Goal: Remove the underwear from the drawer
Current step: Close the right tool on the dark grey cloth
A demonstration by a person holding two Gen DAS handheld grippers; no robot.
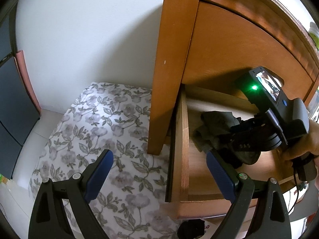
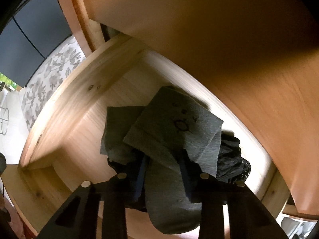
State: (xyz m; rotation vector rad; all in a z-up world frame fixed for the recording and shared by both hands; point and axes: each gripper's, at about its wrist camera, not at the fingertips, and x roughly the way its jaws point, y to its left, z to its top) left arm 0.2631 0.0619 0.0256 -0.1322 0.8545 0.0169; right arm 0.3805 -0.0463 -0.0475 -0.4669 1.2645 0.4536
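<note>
Wooden drawer, pale inside and pulled out from an orange-brown cabinet, seen from both wrist cameras. In the left wrist view the left gripper hangs outside the drawer's left corner with its jaws spread wide and nothing between the blue pads; one pad lies over the floral bedspread, the other over the drawer interior. Beyond it, a white wall meets the bedspread, and a dark panel stands at the far left edge. The same view shows the right gripper, a black body with a small lit screen and a green lamp, reaching down into the drawer, held at the right edge by a hand.

In the right wrist view the right gripper's jaws are closed on the grey underwear, with a fold of cloth pinched between the two blue pads and the rest draped over and beside them. The garment bears a small dark drawn motif on its upper fold. It lies inside the drawer, towards the back wall, partly on top of a black crumpled garment that sits just to its right. Whether the grey cloth is lifted clear of the drawer floor cannot be told.
</note>
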